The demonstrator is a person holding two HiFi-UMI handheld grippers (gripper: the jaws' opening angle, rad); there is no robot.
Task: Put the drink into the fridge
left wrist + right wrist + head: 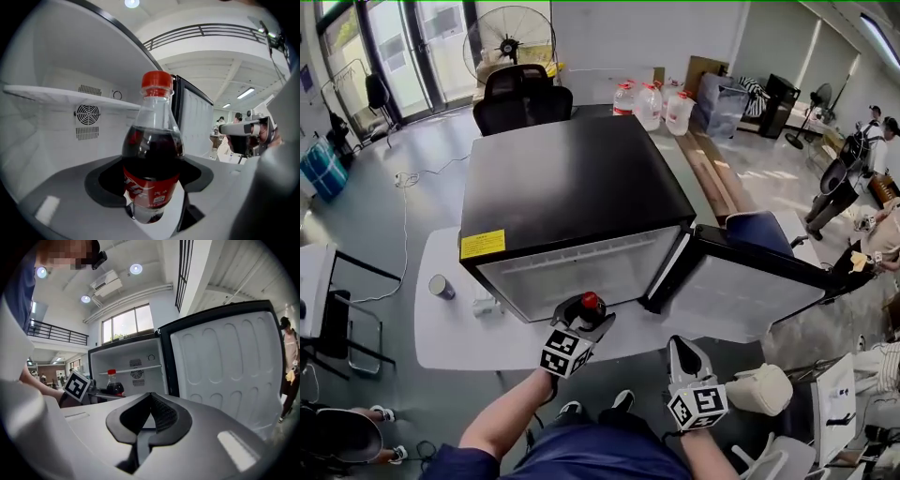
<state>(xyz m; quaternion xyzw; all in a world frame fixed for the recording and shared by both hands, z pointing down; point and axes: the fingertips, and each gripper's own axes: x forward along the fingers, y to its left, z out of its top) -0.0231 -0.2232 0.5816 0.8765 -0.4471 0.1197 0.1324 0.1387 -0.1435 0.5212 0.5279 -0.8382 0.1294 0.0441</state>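
The placing step is under way: the left gripper (pixel 582 322) pinches the cola bottle (pixel 152 159) around its lower body, upright, at the open front of the fridge (pixel 572 178), under the white shelf (pixel 70 96). Whether its base touches the fridge floor cannot be told. The right gripper (pixel 682 351) hangs near the person, right of the bottle, its tongs pressed together on nothing. The door (pixel 750 281) stands swung open to the right. Next, I judge, the bottle needs carrying farther in, setting down level, releasing, then the door shutting.
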